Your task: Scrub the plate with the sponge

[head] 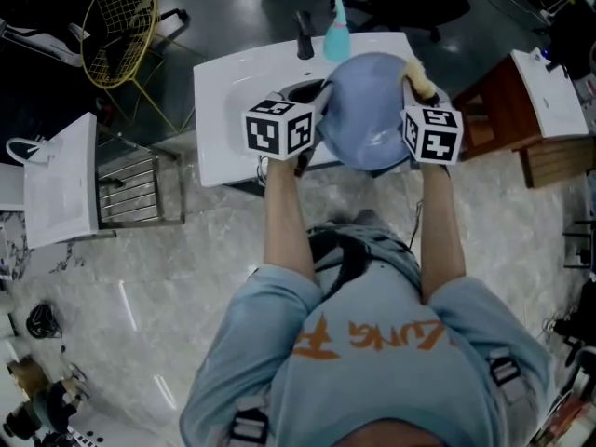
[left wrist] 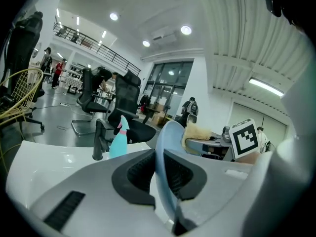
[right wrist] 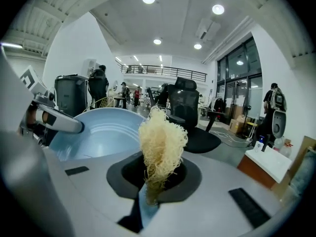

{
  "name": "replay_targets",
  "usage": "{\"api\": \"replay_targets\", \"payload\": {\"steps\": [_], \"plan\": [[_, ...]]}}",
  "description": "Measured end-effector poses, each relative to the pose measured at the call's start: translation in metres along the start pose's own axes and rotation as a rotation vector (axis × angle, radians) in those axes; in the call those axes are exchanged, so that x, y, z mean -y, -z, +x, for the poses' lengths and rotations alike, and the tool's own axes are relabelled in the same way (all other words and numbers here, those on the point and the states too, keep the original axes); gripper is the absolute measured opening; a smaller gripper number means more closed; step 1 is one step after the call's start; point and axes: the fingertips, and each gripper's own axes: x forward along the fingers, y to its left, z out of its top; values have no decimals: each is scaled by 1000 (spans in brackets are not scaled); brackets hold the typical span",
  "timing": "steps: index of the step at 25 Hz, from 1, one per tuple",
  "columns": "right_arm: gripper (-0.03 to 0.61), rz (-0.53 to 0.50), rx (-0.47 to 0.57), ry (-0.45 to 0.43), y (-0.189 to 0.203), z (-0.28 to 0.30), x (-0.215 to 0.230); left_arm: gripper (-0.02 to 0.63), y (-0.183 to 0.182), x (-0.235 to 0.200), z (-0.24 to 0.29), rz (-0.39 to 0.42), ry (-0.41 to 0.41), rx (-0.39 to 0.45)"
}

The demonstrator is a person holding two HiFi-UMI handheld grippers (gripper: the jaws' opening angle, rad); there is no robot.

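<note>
I hold a light blue plate (head: pixel 368 110) tilted up over the white sink (head: pixel 233 91). My left gripper (head: pixel 317 110) is shut on the plate's left rim. In the left gripper view that rim (left wrist: pixel 165 142) stands edge-on between the dark pads (left wrist: pixel 143 174). My right gripper (head: pixel 416 87) is shut on a pale yellow fibrous sponge (head: pixel 419 74), at the plate's upper right edge. In the right gripper view the sponge (right wrist: pixel 160 142) sticks up from the jaws, and the plate's hollow face (right wrist: pixel 98 130) lies to its left with the left gripper (right wrist: pixel 54 120) on its rim.
A black faucet (head: pixel 304 35) and a teal spray bottle (head: pixel 337 31) stand at the sink's far edge. A yellow wire chair (head: pixel 116 26) is at far left. White basins sit on stands at left (head: pixel 60 180) and right (head: pixel 549 87).
</note>
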Motion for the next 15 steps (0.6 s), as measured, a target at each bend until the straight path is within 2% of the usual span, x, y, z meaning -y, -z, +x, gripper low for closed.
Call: {"api": "replay_targets", "payload": {"steps": [5,9,15], "plan": [[32,14,-79,39,23,0,14,31,4,-3,9,-34,-5,4],[32,16,-112,35,31,1,17,31,10,-8,14,-67,-16,3],[32,-37,17,-97,-14,3,-26,29,4,-19,8,-132,-28,63]]}}
